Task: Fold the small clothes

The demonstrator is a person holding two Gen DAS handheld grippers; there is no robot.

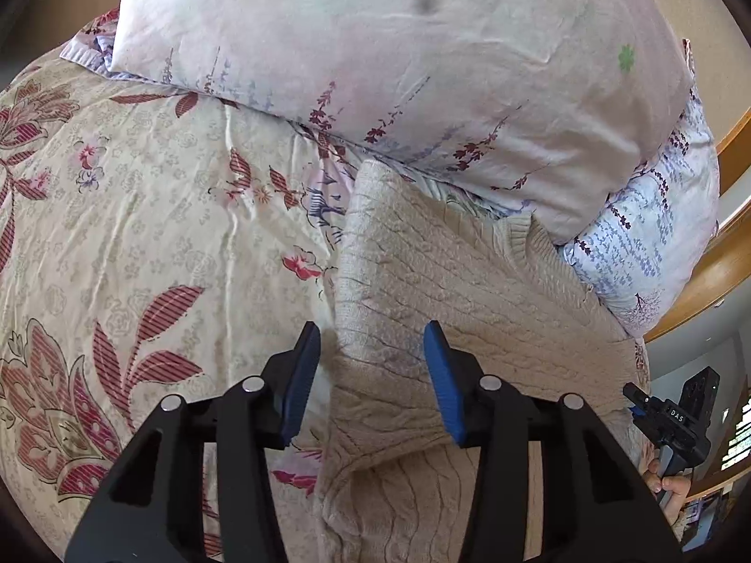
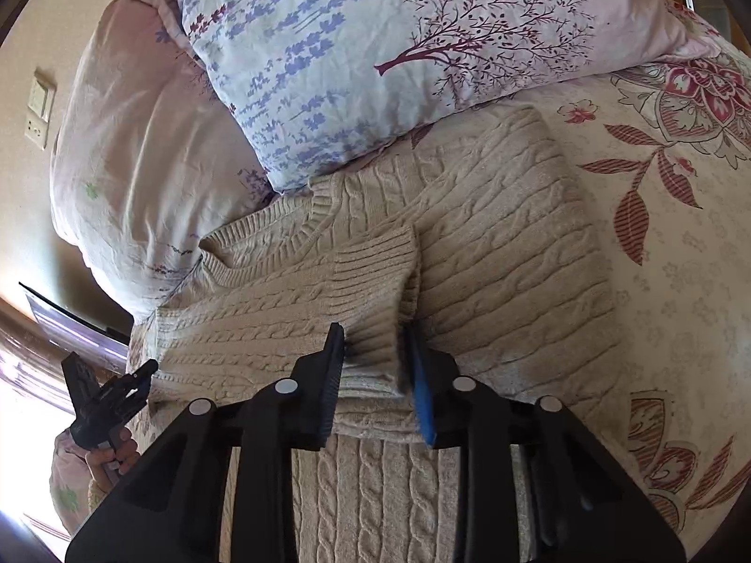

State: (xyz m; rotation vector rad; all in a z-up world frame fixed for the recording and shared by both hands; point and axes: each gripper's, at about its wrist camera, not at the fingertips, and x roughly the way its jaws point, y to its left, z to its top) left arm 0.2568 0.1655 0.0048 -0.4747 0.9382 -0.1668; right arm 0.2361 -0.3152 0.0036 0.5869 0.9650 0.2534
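A beige cable-knit sweater (image 1: 469, 281) lies on the floral bedspread (image 1: 141, 234), its neck toward the pillows. My left gripper (image 1: 373, 347) is open, jaws astride the sweater's left edge, low over it. In the right wrist view the sweater (image 2: 493, 234) has one sleeve folded across its body, the ribbed cuff (image 2: 375, 272) lying between my right gripper's jaws. The right gripper (image 2: 373, 352) is partly closed around that cuff; whether the pads press it is unclear. Each gripper shows in the other's view: the right one (image 1: 666, 417), the left one (image 2: 108, 394).
Two floral pillows (image 1: 375, 47) (image 2: 375, 47) lie against the sweater's collar end. A wooden bed frame (image 1: 704, 291) curves at the right. A wall with a switch plate (image 2: 40, 108) is at the left of the right wrist view.
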